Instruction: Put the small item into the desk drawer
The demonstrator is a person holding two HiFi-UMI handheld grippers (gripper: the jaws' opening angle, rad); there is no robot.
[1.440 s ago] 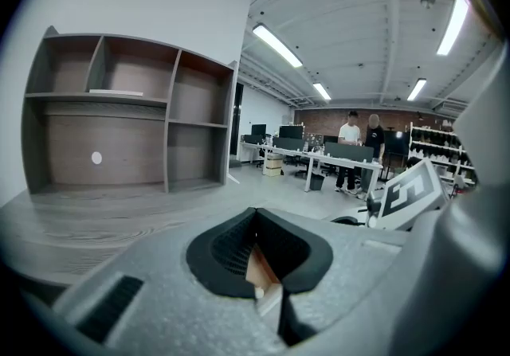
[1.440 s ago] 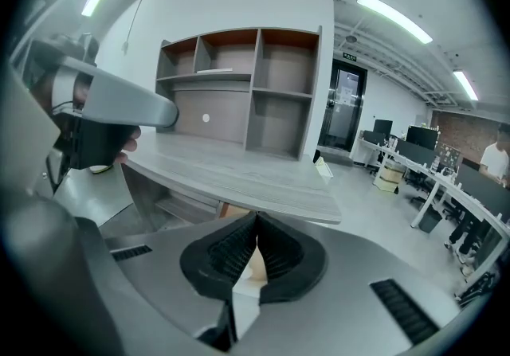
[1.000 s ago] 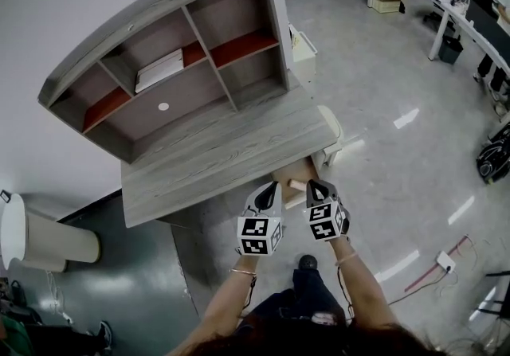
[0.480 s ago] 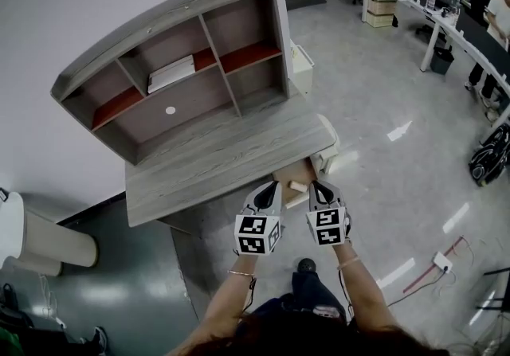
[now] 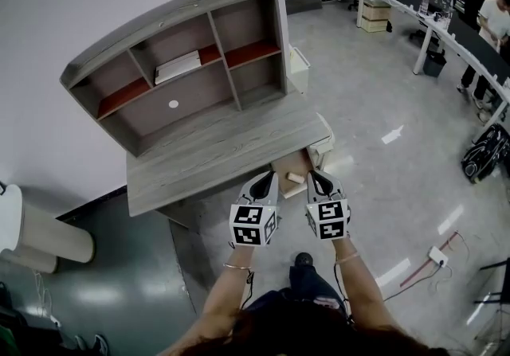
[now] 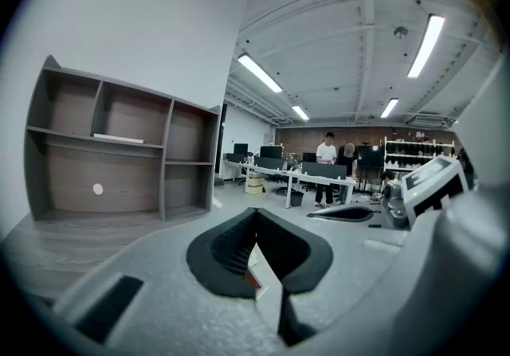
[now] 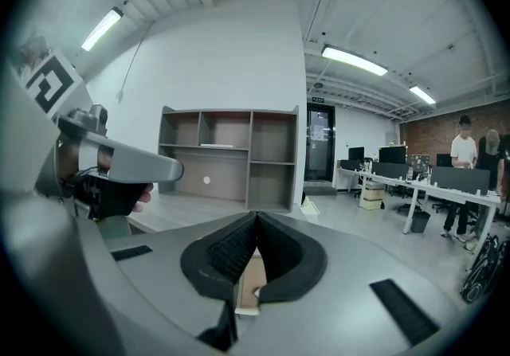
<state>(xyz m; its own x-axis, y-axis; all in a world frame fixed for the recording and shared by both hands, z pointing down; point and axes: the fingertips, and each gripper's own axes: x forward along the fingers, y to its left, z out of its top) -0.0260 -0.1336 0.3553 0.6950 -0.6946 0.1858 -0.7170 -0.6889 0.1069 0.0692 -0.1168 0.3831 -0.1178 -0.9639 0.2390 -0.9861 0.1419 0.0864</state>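
Note:
A grey wooden desk (image 5: pixel 215 151) carries a shelf unit. Its drawer (image 5: pixel 288 165) stands pulled out below the desk's right front edge. A small cream item (image 5: pixel 295 178) lies in the drawer, seen between my two grippers. My left gripper (image 5: pixel 265 180) and right gripper (image 5: pixel 316 178) hover side by side just above and in front of the drawer. Both are shut with nothing between their jaws. The left gripper view shows the left gripper (image 6: pixel 255 215) with its pads meeting. The right gripper (image 7: pixel 256 219) likewise shows closed pads, with the drawer's wood visible beneath.
The shelf unit (image 5: pixel 183 68) holds a flat white thing (image 5: pixel 178 66) on a shelf. A white cabinet (image 5: pixel 300 68) stands behind the desk's right end, and a cream bin (image 5: pixel 36 233) to the left. Long office desks (image 5: pixel 446 28) with people line the far right.
Both grippers have risen toward the head camera, still shut and side by side. The drawer stays open with the cream item inside.

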